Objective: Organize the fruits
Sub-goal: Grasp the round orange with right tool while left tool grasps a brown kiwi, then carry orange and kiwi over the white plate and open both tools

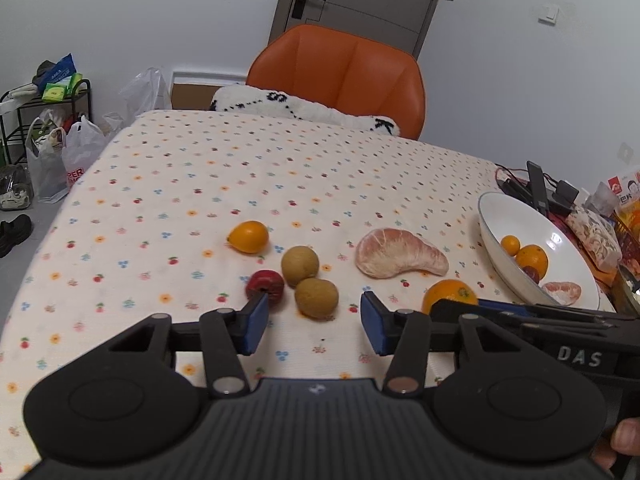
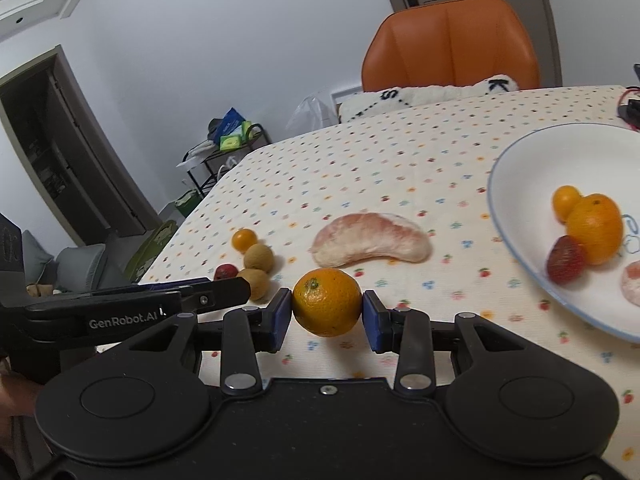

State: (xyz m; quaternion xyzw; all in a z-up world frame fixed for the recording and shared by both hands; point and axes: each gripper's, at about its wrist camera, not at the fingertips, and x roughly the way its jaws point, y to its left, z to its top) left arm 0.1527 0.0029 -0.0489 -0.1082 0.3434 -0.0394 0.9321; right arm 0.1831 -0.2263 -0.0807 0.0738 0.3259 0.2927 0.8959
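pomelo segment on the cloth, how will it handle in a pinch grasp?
The pomelo segment looks soft and membrane-covered, so a hard pinch would probably bruise or split it. Its long curved shape lies flat on the tablecloth; it is unlikely to roll. It probably sags if pinched at one tip.

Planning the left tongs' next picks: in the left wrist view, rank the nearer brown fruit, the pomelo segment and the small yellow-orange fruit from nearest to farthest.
1. Nearer brown fruit: just ahead, between the tips.
2. Pomelo segment: ahead, right.
3. Small yellow-orange fruit: ahead, left, farthest back.
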